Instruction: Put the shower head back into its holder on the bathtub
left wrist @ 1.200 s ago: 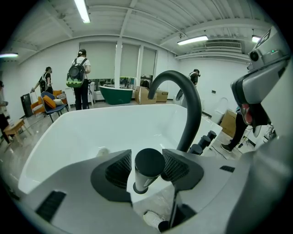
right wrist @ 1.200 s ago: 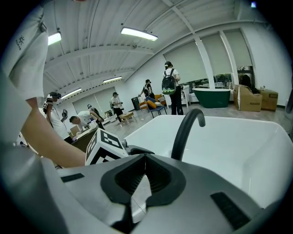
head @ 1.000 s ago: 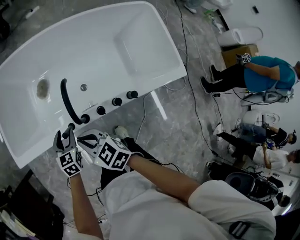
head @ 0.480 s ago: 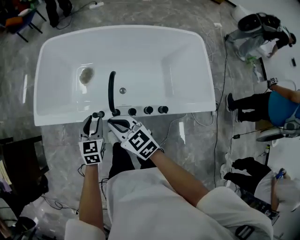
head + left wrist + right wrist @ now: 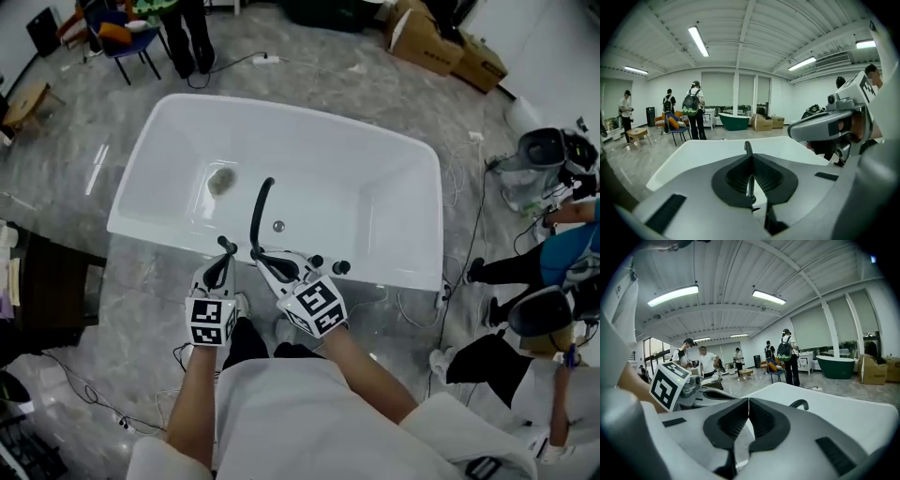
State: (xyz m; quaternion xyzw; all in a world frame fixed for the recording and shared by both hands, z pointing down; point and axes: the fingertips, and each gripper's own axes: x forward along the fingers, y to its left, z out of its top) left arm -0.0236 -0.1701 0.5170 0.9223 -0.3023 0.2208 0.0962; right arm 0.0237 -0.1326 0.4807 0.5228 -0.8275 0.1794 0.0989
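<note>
A white bathtub (image 5: 412, 150) lies below me, with a black curved spout (image 5: 259, 211) on its near rim. A small black shower head (image 5: 226, 245) stands upright on that rim, left of the spout. My left gripper (image 5: 223, 257) hovers just on the near side of it. Its jaws have just been closing and now stand shut with nothing between them. In the left gripper view the shower head's tip (image 5: 748, 148) shows just past the left gripper (image 5: 749, 159). My right gripper (image 5: 265, 259) is shut and empty beside the spout's base. The spout (image 5: 801, 404) appears beyond the right gripper (image 5: 748, 401).
Two black knobs (image 5: 328, 264) sit on the rim right of the spout. The drain (image 5: 222, 180) is in the tub's left end. Cables trail over the grey floor. Cardboard boxes (image 5: 441, 37), a chair (image 5: 122, 33), dark furniture (image 5: 37, 291) and people (image 5: 562, 253) surround the tub.
The left jaws stood open around the shower head on the rim; now they are shut and drawn back from it. Both grippers have lifted, and the head view has swung round.
</note>
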